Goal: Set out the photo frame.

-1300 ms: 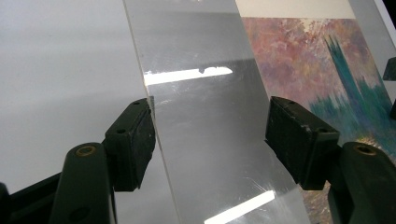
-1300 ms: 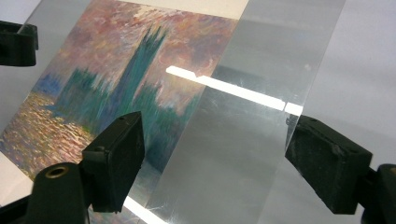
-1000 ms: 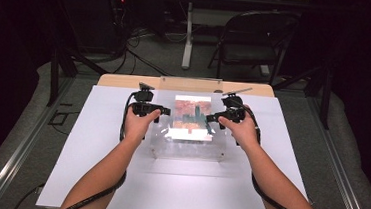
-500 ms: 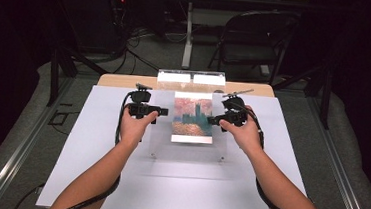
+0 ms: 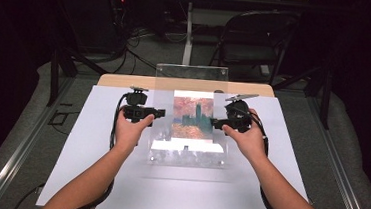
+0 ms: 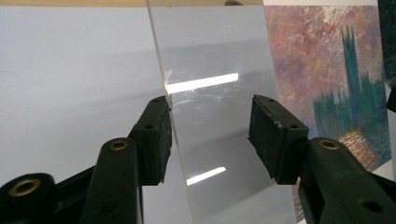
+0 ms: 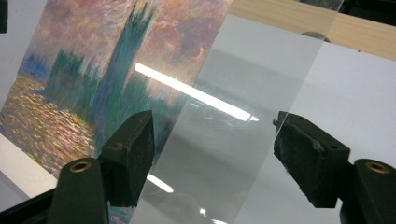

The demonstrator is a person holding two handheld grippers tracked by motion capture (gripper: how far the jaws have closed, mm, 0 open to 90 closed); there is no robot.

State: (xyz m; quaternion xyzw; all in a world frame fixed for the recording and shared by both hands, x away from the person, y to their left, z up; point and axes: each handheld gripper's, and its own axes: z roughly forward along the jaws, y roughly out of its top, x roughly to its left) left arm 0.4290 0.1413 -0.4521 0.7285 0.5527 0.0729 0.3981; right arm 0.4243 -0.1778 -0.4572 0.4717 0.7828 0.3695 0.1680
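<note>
A clear acrylic sheet stands tilted over the table, its far edge raised. Under it a painted print of a tower at sunset lies on a clear base panel. My left gripper is at the sheet's left edge and my right gripper is at its right edge. In the left gripper view the sheet passes between the jaws, which have just been closing and still stand apart. In the right gripper view the sheet also lies between closing, parted jaws, with the print beyond.
A white board covers the wooden table. A dark folding chair and cables on the floor stand beyond the far edge. Metal rails run along both sides of the table.
The clear sheet's far edge has risen, so the sheet now tilts up steeply. Both hands have come up and slightly nearer with it.
</note>
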